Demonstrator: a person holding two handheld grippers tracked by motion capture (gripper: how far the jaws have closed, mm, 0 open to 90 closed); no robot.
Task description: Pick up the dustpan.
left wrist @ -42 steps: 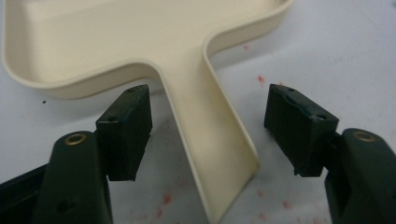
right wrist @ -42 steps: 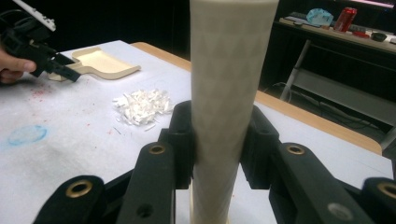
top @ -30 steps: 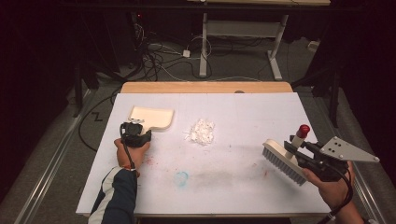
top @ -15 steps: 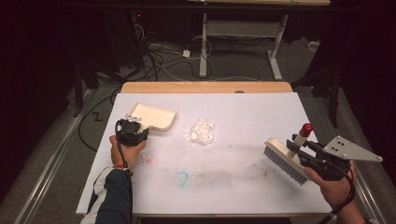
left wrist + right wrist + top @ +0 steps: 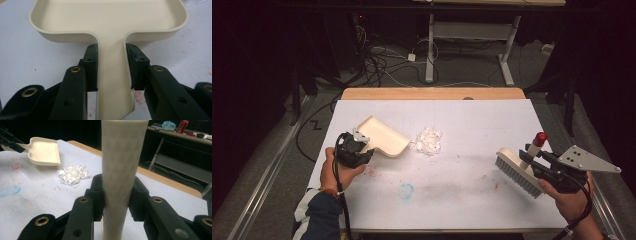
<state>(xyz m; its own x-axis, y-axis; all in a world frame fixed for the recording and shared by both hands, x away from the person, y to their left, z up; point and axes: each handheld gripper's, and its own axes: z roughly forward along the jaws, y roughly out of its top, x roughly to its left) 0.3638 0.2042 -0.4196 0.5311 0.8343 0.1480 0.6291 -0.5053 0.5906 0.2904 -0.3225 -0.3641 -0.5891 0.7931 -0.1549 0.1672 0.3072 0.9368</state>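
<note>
Presently listed: one cream dustpan [image 5: 382, 137], handle clamped between the jaws of my left tool [image 5: 111, 72], pan reaching ahead of it, mouth turned toward a pile of white shreds [image 5: 428, 141] just beyond its lip. One cream hand brush [image 5: 518, 170], red-tipped handle [image 5: 122, 170] clamped in my right tool [image 5: 116, 195], bristles hanging down just over the counter [image 5: 462, 200], well to the right of the shreds. From my right tool's camera the shreds [image 5: 73, 175] lie ahead and left, the dustpan [image 5: 43, 151] behind them. Counter cover white, with red specks and a blue smudge [image 5: 406, 190] between my two tools.
</note>
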